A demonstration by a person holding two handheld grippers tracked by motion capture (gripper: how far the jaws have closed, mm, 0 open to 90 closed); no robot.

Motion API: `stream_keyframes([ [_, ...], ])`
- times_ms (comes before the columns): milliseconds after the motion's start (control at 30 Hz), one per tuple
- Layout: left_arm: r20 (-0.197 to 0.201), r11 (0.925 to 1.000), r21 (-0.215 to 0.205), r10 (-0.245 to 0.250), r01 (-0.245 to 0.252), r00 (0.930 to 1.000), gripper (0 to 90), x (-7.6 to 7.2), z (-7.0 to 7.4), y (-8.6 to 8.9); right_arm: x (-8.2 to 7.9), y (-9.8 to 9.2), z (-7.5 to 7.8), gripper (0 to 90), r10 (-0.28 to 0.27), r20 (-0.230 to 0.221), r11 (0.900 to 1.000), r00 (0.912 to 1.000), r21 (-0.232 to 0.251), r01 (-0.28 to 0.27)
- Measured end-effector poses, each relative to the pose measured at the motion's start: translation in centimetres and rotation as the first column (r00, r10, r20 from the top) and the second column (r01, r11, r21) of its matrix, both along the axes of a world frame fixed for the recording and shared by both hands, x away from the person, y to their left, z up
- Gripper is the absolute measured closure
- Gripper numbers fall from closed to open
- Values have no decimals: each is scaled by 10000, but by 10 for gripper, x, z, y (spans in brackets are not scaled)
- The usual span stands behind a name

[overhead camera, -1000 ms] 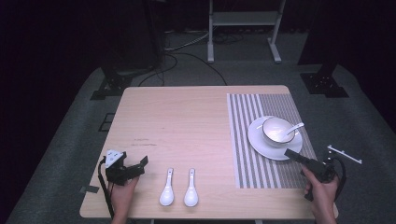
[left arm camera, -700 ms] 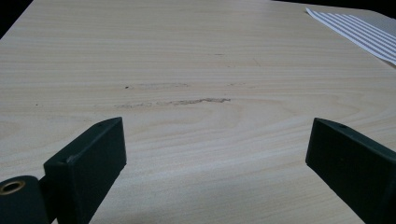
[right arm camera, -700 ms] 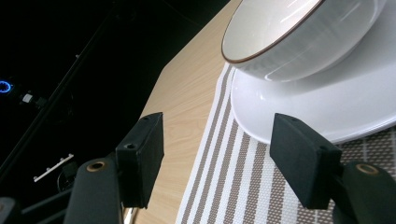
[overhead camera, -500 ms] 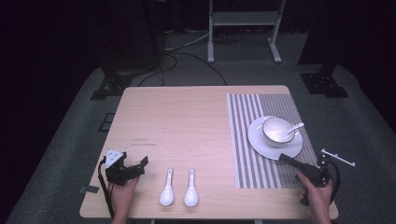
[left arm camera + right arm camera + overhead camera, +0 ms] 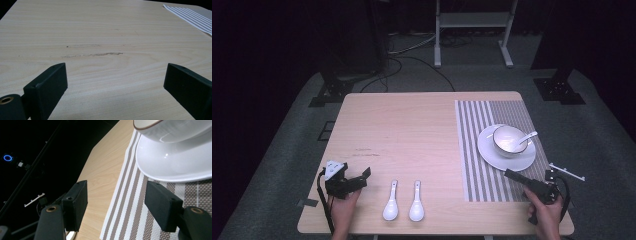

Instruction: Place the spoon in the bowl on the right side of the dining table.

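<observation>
Hovering near plate (image 5: 507, 152): right gripper (image 5: 515, 176), jaws released, empty. Left gripper (image 5: 360, 177), jaws released, idle. Risk: low approach could nudge plate, tipping bowl (image 5: 509, 140).

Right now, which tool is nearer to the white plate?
The right tool: it sits just below the plate on the striped mat. The left tool is far across the table, beyond the two spoons.
</observation>
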State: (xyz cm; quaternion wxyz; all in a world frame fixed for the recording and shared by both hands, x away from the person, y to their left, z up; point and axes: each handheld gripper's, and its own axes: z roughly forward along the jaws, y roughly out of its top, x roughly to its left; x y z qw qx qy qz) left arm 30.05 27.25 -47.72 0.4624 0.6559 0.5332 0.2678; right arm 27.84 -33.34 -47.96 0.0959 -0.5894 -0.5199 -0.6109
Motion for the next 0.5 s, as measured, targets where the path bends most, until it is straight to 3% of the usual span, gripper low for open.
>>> stream_keyframes([
  [500,8,10000,7,-12,12,10000,38,0,0,0,-7,19,-6,342,572,-27,9983,9984,125,-572],
])
